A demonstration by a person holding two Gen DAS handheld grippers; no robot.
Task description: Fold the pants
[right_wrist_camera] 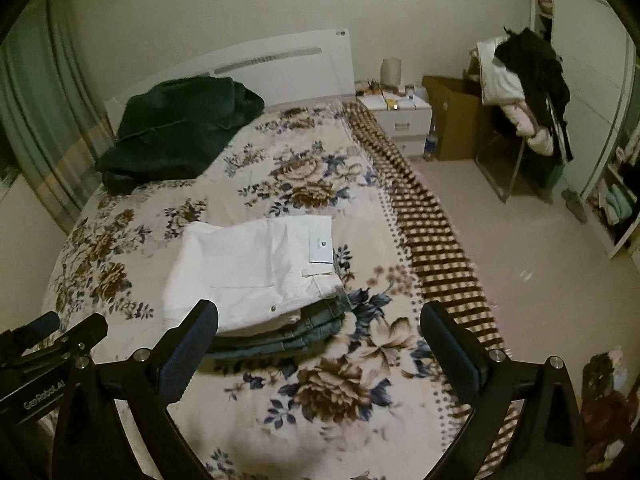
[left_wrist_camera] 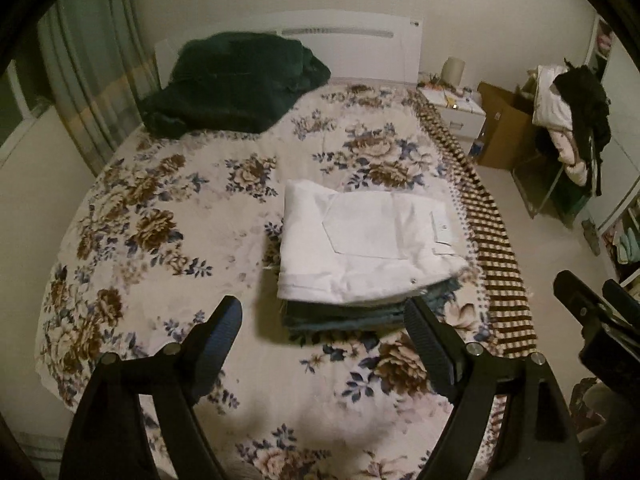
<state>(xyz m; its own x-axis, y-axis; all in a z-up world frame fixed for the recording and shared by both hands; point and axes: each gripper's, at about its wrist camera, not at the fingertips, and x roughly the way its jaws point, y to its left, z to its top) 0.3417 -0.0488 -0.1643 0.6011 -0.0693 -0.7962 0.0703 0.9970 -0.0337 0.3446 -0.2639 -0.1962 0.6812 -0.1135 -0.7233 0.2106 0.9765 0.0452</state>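
White pants (left_wrist_camera: 368,240) lie folded on top of a stack of folded blue jeans (left_wrist_camera: 360,314) on the floral bedspread (left_wrist_camera: 160,208). The white pants also show in the right wrist view (right_wrist_camera: 256,268), with the jeans (right_wrist_camera: 296,332) under them. My left gripper (left_wrist_camera: 324,316) is open and empty, held above the bed just in front of the stack. My right gripper (right_wrist_camera: 320,320) is open and empty, held above the stack's near right corner. The right gripper shows at the right edge of the left wrist view (left_wrist_camera: 592,300).
A dark green garment (left_wrist_camera: 232,84) is heaped near the white headboard (left_wrist_camera: 348,40). A checked blanket edge (left_wrist_camera: 488,240) runs along the bed's right side. A nightstand (right_wrist_camera: 400,116), a cardboard box (right_wrist_camera: 452,120) and a chair piled with clothes (right_wrist_camera: 524,92) stand right of the bed.
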